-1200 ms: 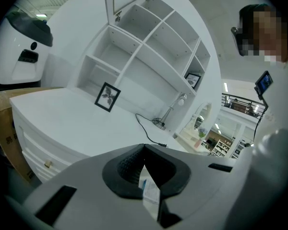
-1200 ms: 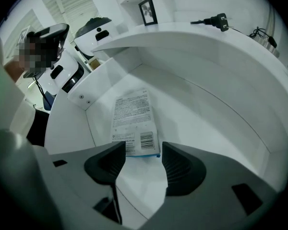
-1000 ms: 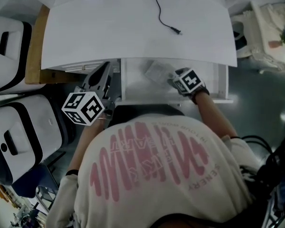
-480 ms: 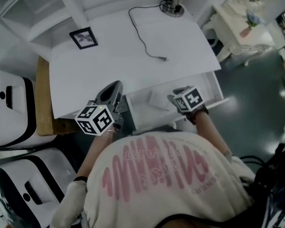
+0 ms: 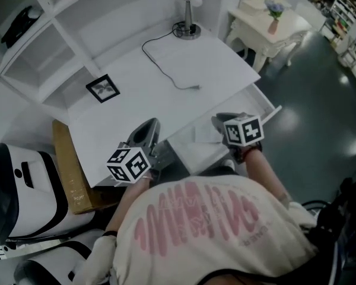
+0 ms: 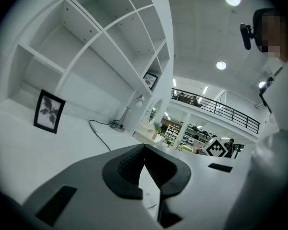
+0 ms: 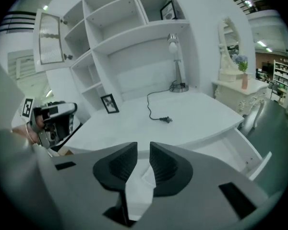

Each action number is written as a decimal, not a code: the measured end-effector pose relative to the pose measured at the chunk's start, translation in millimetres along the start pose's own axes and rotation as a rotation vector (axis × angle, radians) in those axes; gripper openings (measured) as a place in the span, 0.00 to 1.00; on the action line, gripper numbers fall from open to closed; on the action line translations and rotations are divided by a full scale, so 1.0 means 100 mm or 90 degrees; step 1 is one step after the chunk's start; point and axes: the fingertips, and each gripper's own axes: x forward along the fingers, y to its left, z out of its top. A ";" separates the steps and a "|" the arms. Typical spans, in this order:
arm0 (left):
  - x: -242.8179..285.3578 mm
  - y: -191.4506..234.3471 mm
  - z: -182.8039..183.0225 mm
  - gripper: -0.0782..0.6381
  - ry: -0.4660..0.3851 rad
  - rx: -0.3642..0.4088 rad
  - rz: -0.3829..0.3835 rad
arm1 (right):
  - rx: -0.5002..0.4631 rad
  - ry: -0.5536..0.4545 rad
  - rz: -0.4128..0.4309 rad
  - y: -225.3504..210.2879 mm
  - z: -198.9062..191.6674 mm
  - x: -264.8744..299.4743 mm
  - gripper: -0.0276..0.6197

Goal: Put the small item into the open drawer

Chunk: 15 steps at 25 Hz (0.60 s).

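The right claw (image 7: 143, 147) stands narrow, its jaws just now closing with nothing between the pads. The left claw (image 6: 144, 146) is pressed together and empty. Below the right claw, the small item (image 5: 204, 134) lies flat inside the open drawer (image 7: 225, 150). It looks like a thin, pale packet, probably light, limp and a little slippery, and best pinched across one edge. There is one item, one drawer and two claws. On the tabletop (image 5: 166, 100) are one framed picture (image 5: 102, 88), one loose cable (image 5: 166, 67) and one lamp (image 5: 188, 29).
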 end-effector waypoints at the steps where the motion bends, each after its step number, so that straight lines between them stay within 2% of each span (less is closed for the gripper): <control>1: 0.00 -0.02 0.01 0.15 -0.001 0.000 -0.005 | 0.013 -0.024 -0.006 0.02 0.07 -0.06 0.19; 5: -0.01 -0.11 0.10 0.15 -0.020 0.013 -0.029 | 0.054 -0.145 -0.064 -0.02 0.41 -0.34 0.17; 8: -0.01 -0.12 0.17 0.15 -0.037 0.018 -0.034 | 0.065 -0.223 -0.076 -0.02 0.61 -0.49 0.13; 15: -0.05 -0.34 0.20 0.15 -0.040 0.032 -0.026 | 0.025 -0.270 -0.098 -0.02 0.70 -0.87 0.10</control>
